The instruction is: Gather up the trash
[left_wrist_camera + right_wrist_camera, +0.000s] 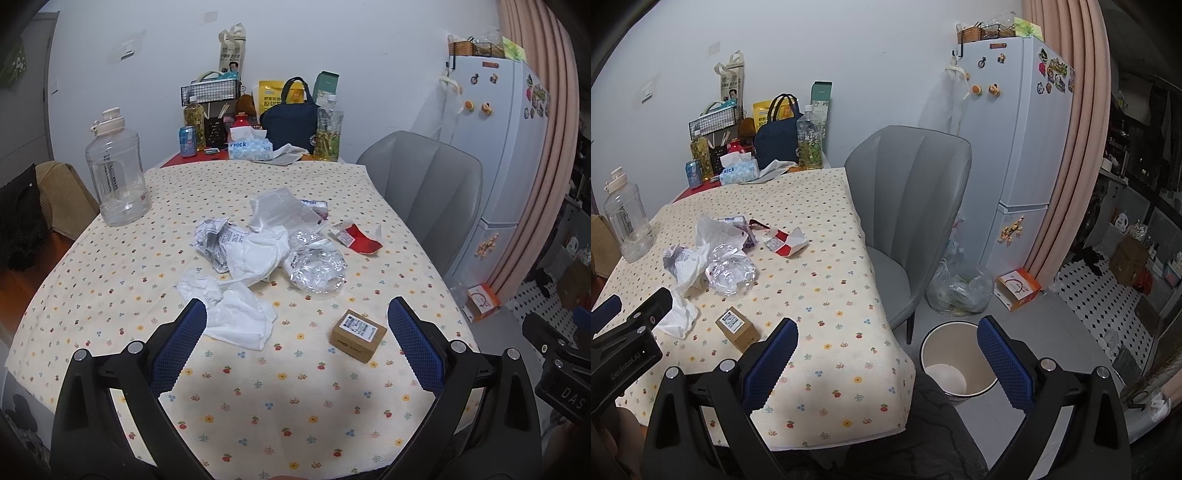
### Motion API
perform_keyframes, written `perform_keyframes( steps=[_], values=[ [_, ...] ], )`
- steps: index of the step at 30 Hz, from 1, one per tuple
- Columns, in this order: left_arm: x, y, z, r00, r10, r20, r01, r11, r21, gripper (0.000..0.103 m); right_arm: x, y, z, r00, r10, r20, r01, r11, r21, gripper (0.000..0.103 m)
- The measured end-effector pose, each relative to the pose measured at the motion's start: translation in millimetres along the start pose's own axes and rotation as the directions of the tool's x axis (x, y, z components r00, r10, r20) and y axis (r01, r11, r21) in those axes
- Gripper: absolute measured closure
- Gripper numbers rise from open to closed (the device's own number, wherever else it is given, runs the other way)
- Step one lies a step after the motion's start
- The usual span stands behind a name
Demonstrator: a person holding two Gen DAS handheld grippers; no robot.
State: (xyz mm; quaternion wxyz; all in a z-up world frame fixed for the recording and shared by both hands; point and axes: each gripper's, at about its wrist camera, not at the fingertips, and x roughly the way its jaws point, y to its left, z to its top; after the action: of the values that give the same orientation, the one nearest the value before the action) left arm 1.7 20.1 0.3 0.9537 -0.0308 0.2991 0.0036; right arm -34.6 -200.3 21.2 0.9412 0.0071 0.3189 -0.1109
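Observation:
Trash lies mid-table: crumpled white tissue (240, 317), a crumpled printed paper (218, 243), clear plastic packaging (317, 273), a white wrapper (277, 210), a torn red-and-white carton (356, 238) and a small brown cardboard box (358, 334). My left gripper (295, 325) hovers open above the near table, its left finger beside the tissue. My right gripper (886, 347) is open over the table's right edge. A white waste bin (956, 365) stands on the floor below it. The same trash shows at left in the right wrist view, with the box (737, 328) nearest.
A large clear jug (116, 173) stands at the table's left. Bottles, a tissue box (250, 149), a can and a dark bag (291, 122) crowd the far end. A grey chair (912, 218), a clear bag (960, 291), an orange box (1017, 290) and a fridge (1015, 140) are to the right.

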Motion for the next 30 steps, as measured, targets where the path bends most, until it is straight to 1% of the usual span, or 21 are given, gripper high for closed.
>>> perform_keyframes(
  steps=[8,14,18,24,29,30],
  values=[
    [13,23,-2,0.999,0.028,-0.029,-0.029,0.999,-0.034,0.005,14,19,0,0.998,0.044,-0.038,-0.045,0.999,-0.021,0.008],
    [29,47,-7,0.996,0.056,-0.063,-0.060,0.996,-0.064,0.005,27,40,-3,0.994,0.082,-0.076,-0.087,0.994,-0.060,0.008],
    [45,57,-10,0.993,0.069,-0.098,-0.076,0.994,-0.077,0.005,37,53,-4,0.990,0.096,-0.099,-0.104,0.991,-0.080,0.008],
    [68,61,-11,0.988,0.073,-0.138,-0.083,0.994,-0.069,0.006,52,66,-5,0.987,0.094,-0.131,-0.107,0.989,-0.103,0.009],
    [85,62,-14,0.982,0.063,-0.177,-0.075,0.995,-0.060,0.016,63,75,-6,0.984,0.091,-0.153,-0.110,0.987,-0.117,0.010],
    [88,62,-14,0.981,0.060,-0.186,-0.072,0.996,-0.059,0.020,66,77,-6,0.983,0.090,-0.160,-0.110,0.987,-0.120,0.010]
  ],
)
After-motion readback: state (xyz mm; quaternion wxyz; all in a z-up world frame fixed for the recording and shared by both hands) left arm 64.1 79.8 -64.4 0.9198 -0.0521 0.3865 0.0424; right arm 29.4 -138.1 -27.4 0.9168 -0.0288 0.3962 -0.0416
